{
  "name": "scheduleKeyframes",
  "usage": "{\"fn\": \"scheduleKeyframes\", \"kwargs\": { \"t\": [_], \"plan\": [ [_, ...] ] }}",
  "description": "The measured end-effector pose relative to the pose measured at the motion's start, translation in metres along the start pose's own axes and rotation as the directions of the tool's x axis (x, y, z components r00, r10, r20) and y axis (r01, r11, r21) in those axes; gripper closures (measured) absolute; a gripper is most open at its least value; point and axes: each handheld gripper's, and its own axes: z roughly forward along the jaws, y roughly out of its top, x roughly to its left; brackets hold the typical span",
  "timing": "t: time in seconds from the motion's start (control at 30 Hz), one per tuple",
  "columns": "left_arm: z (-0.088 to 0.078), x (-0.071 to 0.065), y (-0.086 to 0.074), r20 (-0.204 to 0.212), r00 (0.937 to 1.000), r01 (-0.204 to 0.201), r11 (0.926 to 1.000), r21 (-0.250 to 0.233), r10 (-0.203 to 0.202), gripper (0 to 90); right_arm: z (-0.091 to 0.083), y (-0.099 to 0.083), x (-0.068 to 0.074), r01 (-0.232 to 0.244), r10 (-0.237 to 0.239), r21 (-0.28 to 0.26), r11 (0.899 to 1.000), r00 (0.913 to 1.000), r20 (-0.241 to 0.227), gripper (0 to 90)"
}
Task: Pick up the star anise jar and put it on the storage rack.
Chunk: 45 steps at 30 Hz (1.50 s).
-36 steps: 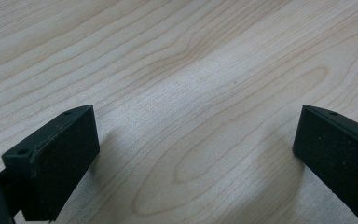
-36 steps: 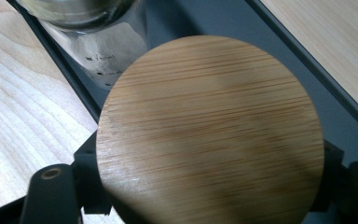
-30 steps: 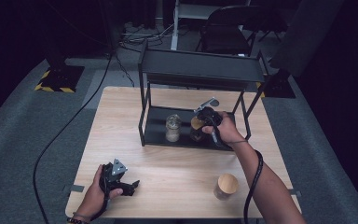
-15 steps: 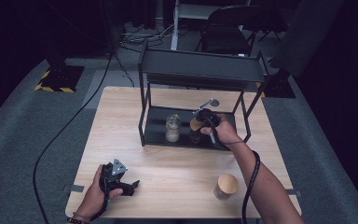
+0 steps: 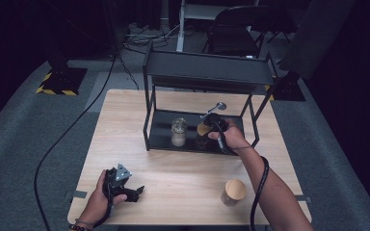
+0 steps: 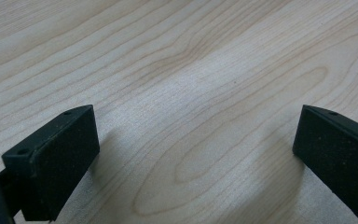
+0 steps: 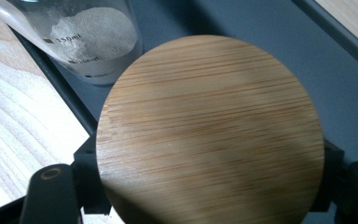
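Note:
My right gripper (image 5: pixel 211 123) reaches into the lower shelf of a black metal rack (image 5: pixel 207 73) and is shut on the round bamboo lid (image 5: pixel 203 129) of a dark jar. In the right gripper view the lid (image 7: pixel 209 130) spans the gap, with a black jaw pressed to each side of it, so the jar below is hidden. An unlidded glass jar of white powder (image 5: pixel 178 131) (image 7: pixel 93 42) stands just left of it on the same shelf. My left gripper (image 5: pixel 136 190) (image 6: pixel 196 154) lies open on the bare wood at the table's near left, holding nothing.
A second jar with a bamboo lid (image 5: pixel 234 191) stands on the wooden table (image 5: pixel 125 120) at the near right, beside my right forearm. The rack's top shelf overhangs the lower one. A folding chair (image 5: pixel 238 29) and cables sit on the floor behind the table.
The right hand has barely shifted at the shelf, still holding the lid. The left hand and its gripper stay where they were.

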Motion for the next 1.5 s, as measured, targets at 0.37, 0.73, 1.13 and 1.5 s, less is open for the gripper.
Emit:
{"fn": "scheduleKeyframes", "kwargs": {
  "t": [0.37,0.73,1.13,1.5],
  "plan": [
    [0.0000,0.0000,0.0000,0.000,1.0000,0.000,1.0000,0.000,0.000,0.0,0.0001,-0.0004,-0.0012,-0.007,0.007,0.002,1.000,1.0000,-0.004,23.6],
    [0.0000,0.0000,0.0000,0.000,1.0000,0.000,1.0000,0.000,0.000,0.0,0.0014,-0.0014,-0.0040,-0.018,0.018,0.004,1.000,0.9998,-0.004,15.2],
    [0.0000,0.0000,0.0000,0.000,1.0000,0.000,1.0000,0.000,0.000,0.0,0.0026,-0.0042,-0.0022,-0.003,0.003,0.008,1.000,0.9999,0.013,5.1],
    [0.0000,0.0000,0.0000,0.000,1.0000,0.000,1.0000,0.000,0.000,0.0,0.0014,-0.0034,0.0000,0.011,-0.010,-0.012,1.000,0.9996,0.028,5.1]
  ]
}}
